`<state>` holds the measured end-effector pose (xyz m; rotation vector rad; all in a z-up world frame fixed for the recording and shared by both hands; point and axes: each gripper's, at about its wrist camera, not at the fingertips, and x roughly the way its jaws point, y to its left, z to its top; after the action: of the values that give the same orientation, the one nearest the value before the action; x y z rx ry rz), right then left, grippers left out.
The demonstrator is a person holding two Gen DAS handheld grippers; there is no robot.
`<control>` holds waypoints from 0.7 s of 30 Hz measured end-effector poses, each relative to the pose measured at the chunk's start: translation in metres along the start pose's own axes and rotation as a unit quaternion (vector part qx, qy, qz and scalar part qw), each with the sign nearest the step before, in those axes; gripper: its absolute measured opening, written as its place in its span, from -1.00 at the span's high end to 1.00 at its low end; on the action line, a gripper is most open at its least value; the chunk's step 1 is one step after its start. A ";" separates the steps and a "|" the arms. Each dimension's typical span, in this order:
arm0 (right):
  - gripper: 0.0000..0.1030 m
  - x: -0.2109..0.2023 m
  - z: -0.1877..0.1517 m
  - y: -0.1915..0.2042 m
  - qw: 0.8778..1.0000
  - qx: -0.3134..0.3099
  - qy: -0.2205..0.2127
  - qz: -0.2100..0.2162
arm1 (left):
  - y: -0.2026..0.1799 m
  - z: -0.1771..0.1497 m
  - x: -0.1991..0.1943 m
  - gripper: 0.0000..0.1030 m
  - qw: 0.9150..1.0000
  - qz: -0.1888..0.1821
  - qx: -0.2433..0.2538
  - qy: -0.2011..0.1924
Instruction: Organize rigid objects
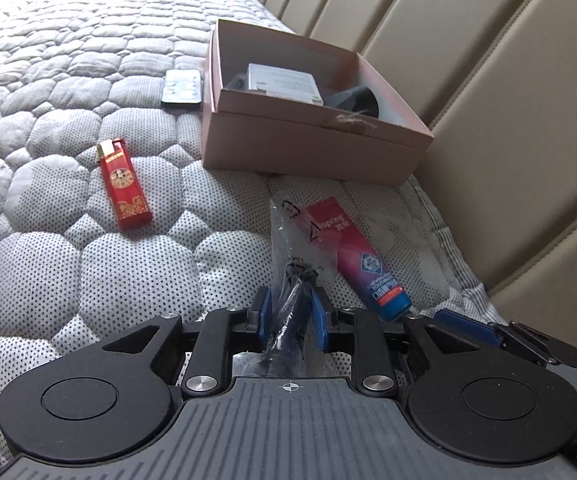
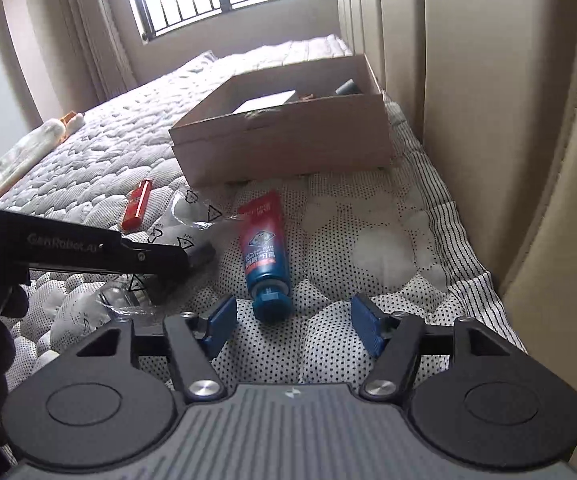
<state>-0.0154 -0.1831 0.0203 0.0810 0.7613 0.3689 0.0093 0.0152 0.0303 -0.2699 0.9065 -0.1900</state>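
Left gripper (image 1: 290,312) closed on a clear plastic bag (image 1: 288,320), blue pads pinching the crumpled film with something dark inside. Right gripper (image 2: 292,322) standing wide, nothing between its pads, only dotted mattress (image 2: 368,248) under the gap. Just ahead of the right gripper, a red and blue tube (image 2: 266,252), cap pointing back toward the pads, lying flat and not touched. To the left of that tube, the bag and the left gripper's black body. Further ahead and left of the left gripper, a red lighter (image 1: 124,186) flat on the quilting. Beyond, an open cardboard box (image 1: 308,152) with a white carton (image 1: 282,84) and dark items inside. Beside the box's left wall, a small remote (image 1: 182,88).
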 end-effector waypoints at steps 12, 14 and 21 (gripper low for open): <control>-1.00 0.002 -0.016 0.017 0.999 -0.035 0.002 0.016 | -0.012 -0.007 0.009 0.38 0.999 0.021 0.034 -0.008; -1.00 0.001 -0.018 0.018 0.999 -0.038 0.003 0.016 | -0.015 -0.009 0.011 0.29 0.999 0.020 0.044 -0.011; -1.00 0.002 -0.018 0.021 0.998 -0.059 0.019 0.016 | -0.014 -0.015 0.008 0.36 0.997 0.016 0.068 -0.024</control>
<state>-0.0327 -0.1637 0.0100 -0.0243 0.7746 0.4450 0.0015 -0.0030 0.0202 -0.1334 0.8466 -0.2132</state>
